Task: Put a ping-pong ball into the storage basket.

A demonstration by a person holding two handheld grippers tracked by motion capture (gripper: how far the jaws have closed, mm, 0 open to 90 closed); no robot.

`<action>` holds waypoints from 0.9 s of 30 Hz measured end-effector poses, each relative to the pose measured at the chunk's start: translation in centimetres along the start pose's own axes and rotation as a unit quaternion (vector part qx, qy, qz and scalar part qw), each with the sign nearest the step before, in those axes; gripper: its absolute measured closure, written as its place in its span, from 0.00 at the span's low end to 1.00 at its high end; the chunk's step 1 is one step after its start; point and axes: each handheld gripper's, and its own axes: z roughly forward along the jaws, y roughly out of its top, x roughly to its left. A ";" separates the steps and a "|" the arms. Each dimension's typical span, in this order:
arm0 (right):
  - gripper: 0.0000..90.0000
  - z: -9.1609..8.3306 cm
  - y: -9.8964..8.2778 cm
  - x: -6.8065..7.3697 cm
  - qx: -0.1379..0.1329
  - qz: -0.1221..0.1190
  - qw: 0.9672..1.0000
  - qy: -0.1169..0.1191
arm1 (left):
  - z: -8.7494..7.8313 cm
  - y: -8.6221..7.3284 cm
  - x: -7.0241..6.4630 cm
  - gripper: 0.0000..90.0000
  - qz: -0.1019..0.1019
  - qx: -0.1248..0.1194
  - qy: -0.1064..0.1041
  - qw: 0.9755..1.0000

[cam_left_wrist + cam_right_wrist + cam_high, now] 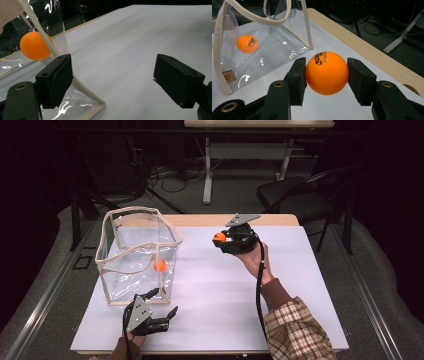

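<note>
My right gripper [327,72] is shut on an orange ping-pong ball [327,73] and holds it above the white table cover, at the table's far middle [219,238]. A clear plastic bag with cream trim [137,252] stands open at the left of the table. A second orange ball [160,265] lies inside it, also seen through the plastic [247,43] [33,45]. My left gripper [162,307] rests near the front edge, just below the bag's near corner. Its jaws stand open with nothing between them [113,82], the left jaw beside the bag's corner seam.
The white cover [300,285] spans the table, with the wooden edge [200,220] showing at the back. A dark chair [295,195] and cables stand on the floor beyond the table. A person's plaid sleeve [297,330] comes in from the bottom right.
</note>
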 end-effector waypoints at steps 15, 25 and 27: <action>0.57 0.5 0.9 0.2 -0.004 -0.006 1.000 0.004 | 0.1 0.0 0.0 0.17 0.000 0.000 -0.001 1.000; 0.57 0.7 1.5 0.4 -0.007 -0.009 1.000 0.005 | 0.1 0.0 0.0 0.17 -0.002 0.000 -0.001 1.000; 0.57 0.7 1.7 0.5 -0.009 -0.012 1.000 0.006 | 0.1 0.0 0.0 0.17 -0.001 0.000 -0.001 1.000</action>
